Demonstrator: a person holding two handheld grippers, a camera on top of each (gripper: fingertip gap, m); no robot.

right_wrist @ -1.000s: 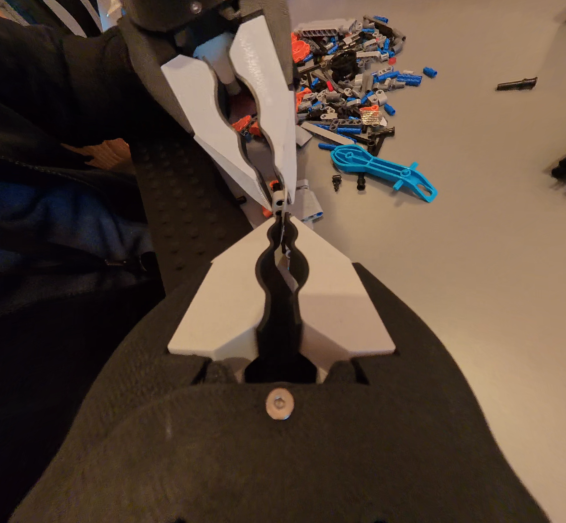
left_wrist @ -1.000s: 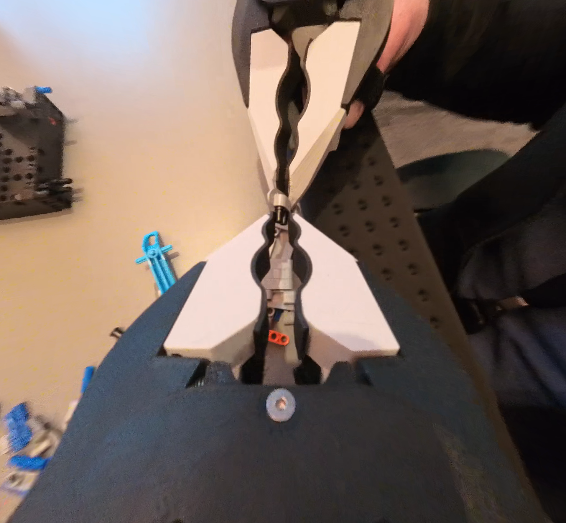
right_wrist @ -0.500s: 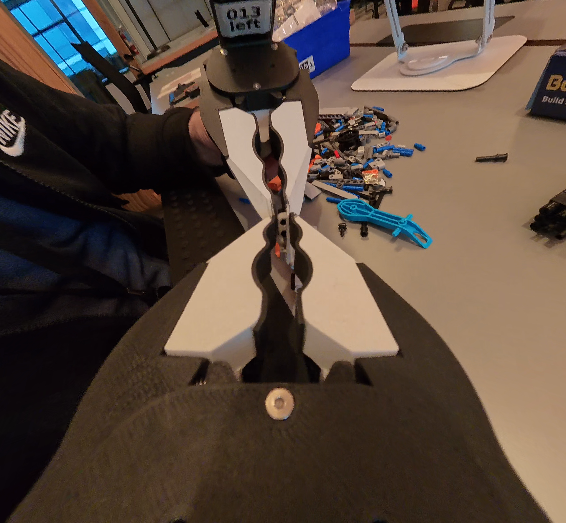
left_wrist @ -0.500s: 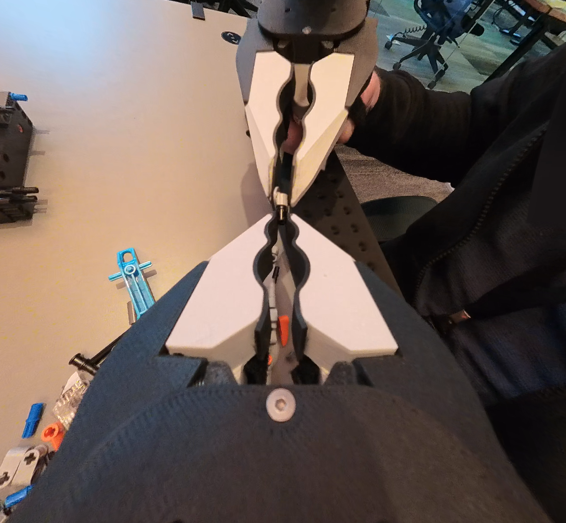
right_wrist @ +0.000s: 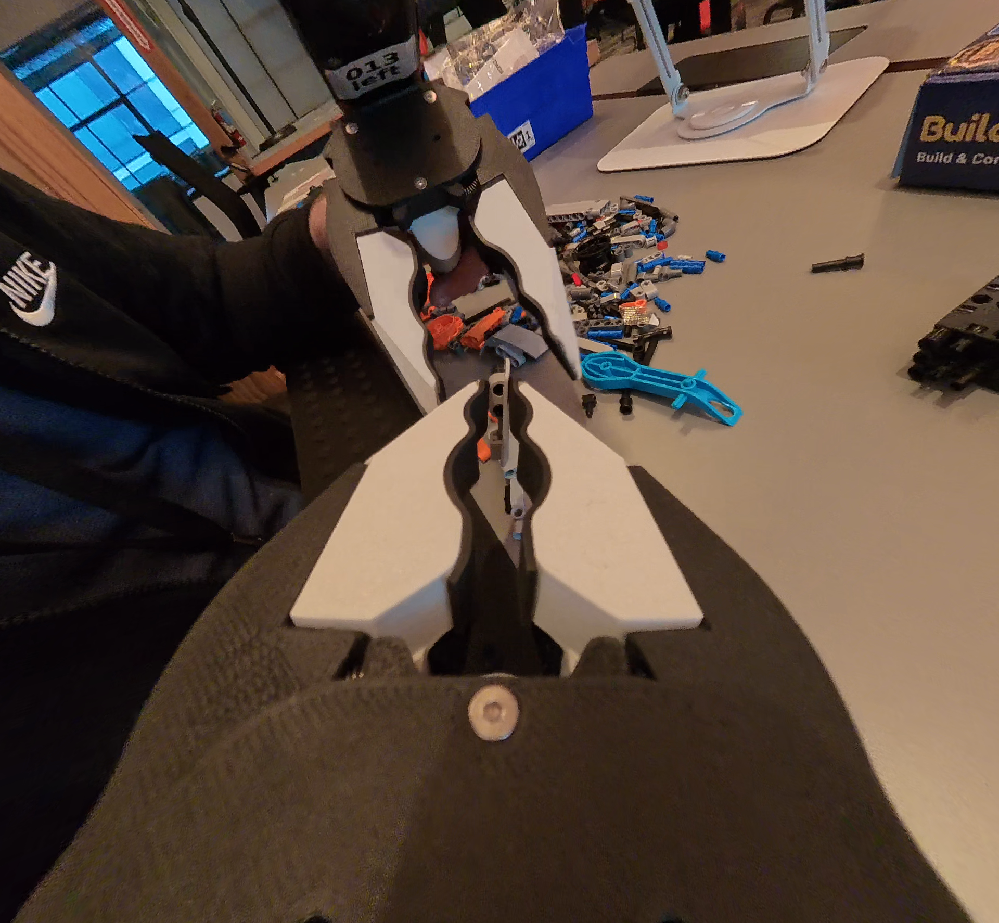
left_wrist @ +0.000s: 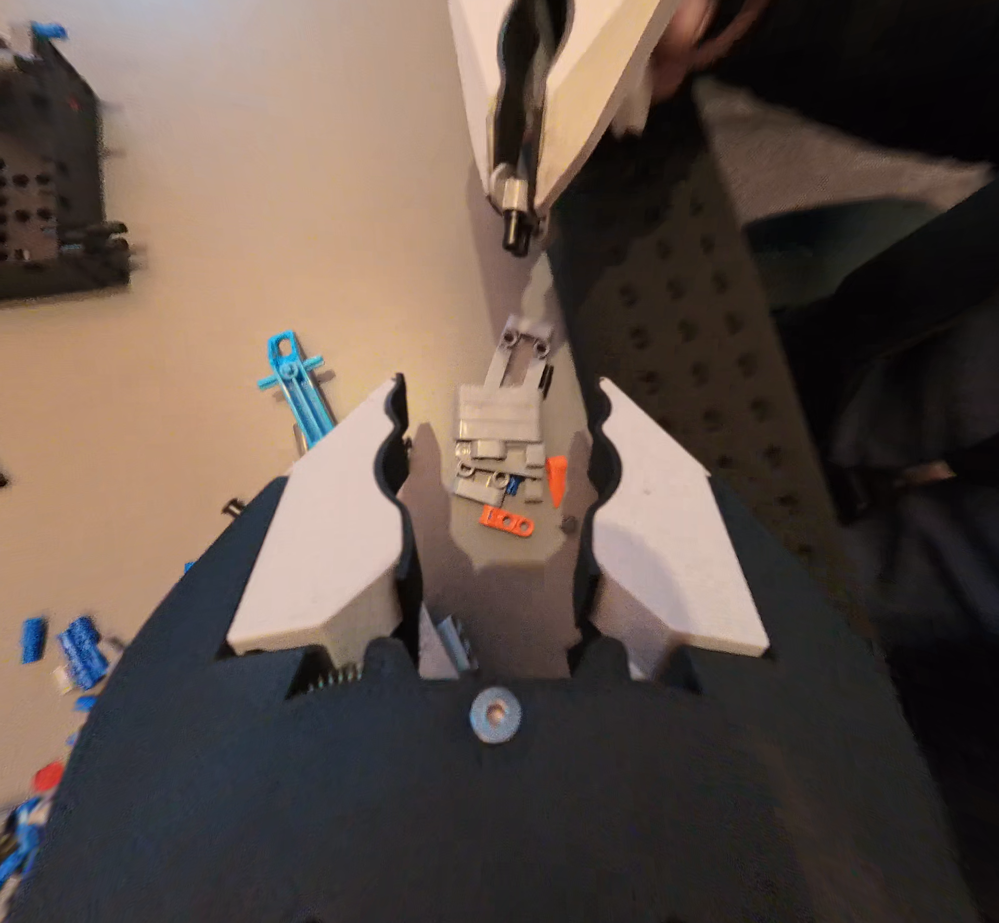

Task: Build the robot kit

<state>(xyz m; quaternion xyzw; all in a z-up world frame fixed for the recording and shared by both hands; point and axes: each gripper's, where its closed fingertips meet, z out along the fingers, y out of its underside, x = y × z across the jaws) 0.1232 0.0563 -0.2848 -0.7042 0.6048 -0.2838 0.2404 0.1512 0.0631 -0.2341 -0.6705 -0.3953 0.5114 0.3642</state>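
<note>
My right gripper (right_wrist: 500, 386) is shut on a small grey beam with holes (right_wrist: 498, 400). In the left wrist view the right gripper (left_wrist: 513, 205) comes in from the top, and the grey piece (left_wrist: 511, 191) between its tips has a black pin (left_wrist: 513, 232) sticking out. My left gripper (left_wrist: 500, 383) is open and empty, a short way back from the pin. Under it on the table lie a grey assembly of plates (left_wrist: 497, 432) and an orange strip (left_wrist: 507, 520). In the right wrist view the left gripper's white fingers (right_wrist: 389, 302) stand spread beyond the beam.
A pile of small building pieces (right_wrist: 621, 270), a light blue lever tool (right_wrist: 654, 389), two black pins (right_wrist: 605, 402) and a black block assembly (right_wrist: 962, 340) lie on the grey table. A blue bin (right_wrist: 540, 91), white stand base (right_wrist: 746, 124) and dark box (right_wrist: 951, 129) stand farther back. A black perforated strip (left_wrist: 676, 329) runs along the edge. The black block assembly (right_wrist: 962, 340) lies around 15 cm away from my left fingertips. Seen from the left wrist view (left_wrist: 68, 221) as well.
The two grippers were tip to tip, both shut at the grey piece and its pin. The left gripper has opened and let go; the tips are now apart. The right gripper keeps the piece.
</note>
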